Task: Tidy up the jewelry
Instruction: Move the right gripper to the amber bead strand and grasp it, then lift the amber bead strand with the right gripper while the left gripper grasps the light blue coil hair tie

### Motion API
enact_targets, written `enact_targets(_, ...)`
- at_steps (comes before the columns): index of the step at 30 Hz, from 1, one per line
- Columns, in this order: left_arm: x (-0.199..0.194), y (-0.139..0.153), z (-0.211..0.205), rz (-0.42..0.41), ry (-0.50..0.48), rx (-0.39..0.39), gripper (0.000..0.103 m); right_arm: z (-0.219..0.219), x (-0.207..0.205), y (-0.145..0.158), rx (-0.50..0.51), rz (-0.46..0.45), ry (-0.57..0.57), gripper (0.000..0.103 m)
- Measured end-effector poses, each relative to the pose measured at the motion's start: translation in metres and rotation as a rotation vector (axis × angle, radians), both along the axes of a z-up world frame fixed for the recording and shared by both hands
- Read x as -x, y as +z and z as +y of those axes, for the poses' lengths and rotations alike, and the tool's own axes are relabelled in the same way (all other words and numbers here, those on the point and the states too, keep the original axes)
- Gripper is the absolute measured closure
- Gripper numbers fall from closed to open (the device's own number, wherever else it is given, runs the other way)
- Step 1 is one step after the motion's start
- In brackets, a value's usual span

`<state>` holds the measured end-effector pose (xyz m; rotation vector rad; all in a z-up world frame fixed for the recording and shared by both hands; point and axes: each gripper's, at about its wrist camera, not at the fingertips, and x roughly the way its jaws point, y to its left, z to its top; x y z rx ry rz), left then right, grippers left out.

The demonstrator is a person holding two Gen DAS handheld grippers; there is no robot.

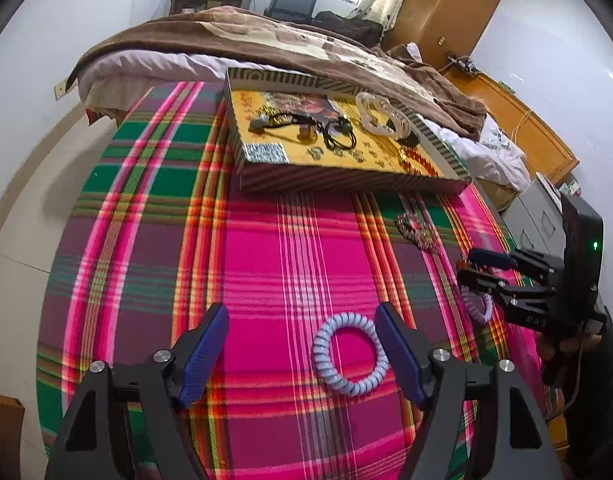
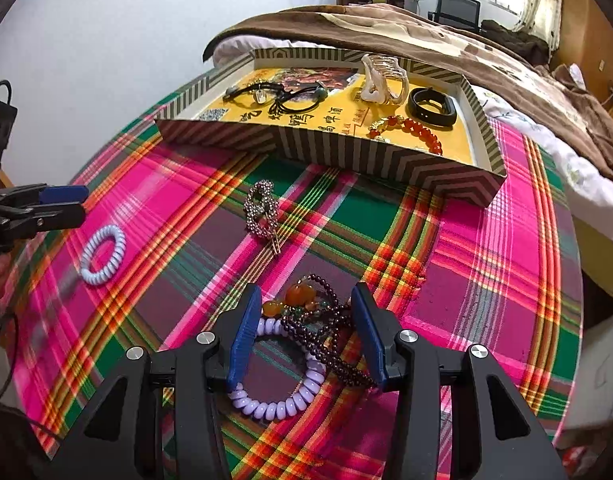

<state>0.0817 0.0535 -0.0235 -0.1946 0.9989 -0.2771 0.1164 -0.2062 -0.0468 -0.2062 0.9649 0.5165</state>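
My left gripper (image 1: 302, 356) is open over the plaid cloth, its right finger beside a pale blue spiral hair tie (image 1: 350, 354) that lies flat; the tie also shows in the right wrist view (image 2: 103, 254). My right gripper (image 2: 306, 328) is open around a heap: a lilac spiral hair tie (image 2: 282, 396), a dark bead necklace (image 2: 326, 320) and amber beads (image 2: 300, 294). A silver bead bracelet (image 2: 260, 210) lies further ahead. The striped box (image 2: 386, 162) holds black cords (image 2: 282, 94), a clear claw clip (image 2: 382, 78), a black band (image 2: 432, 106) and an orange bead bracelet (image 2: 416, 130).
The plaid cloth (image 1: 266, 264) covers a bed; a brown blanket (image 1: 266, 40) and white sheet lie behind the box. A wooden wardrobe (image 1: 446, 4) and bench stand at the right. The left gripper shows at the left edge of the right wrist view (image 2: 46, 208).
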Motion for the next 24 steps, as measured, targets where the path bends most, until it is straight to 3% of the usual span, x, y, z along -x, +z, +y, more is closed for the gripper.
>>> enact_targets(3,0.003,-0.004,-0.002,0.008,-0.003,0.003,0.027,0.003,0.001,0.0,0.027,-0.013,-0.007,0.058)
enact_targets(5,0.004,-0.006,-0.002,0.017,-0.004,0.002,0.026,0.003,0.001,0.0,0.052,-0.032,-0.022,0.073)
enact_targets(8,0.005,-0.008,-0.004,0.027,-0.008,-0.006,0.026,-0.001,-0.002,-0.001,0.062,-0.042,-0.043,0.085)
enact_targets(15,0.006,-0.009,-0.008,0.032,-0.012,-0.011,0.026,-0.01,0.001,0.0,0.028,-0.056,-0.076,0.089)
enact_targets(24,0.006,-0.014,-0.02,0.04,-0.016,-0.16,0.026,-0.035,0.006,0.02,-0.104,-0.091,-0.144,0.089)
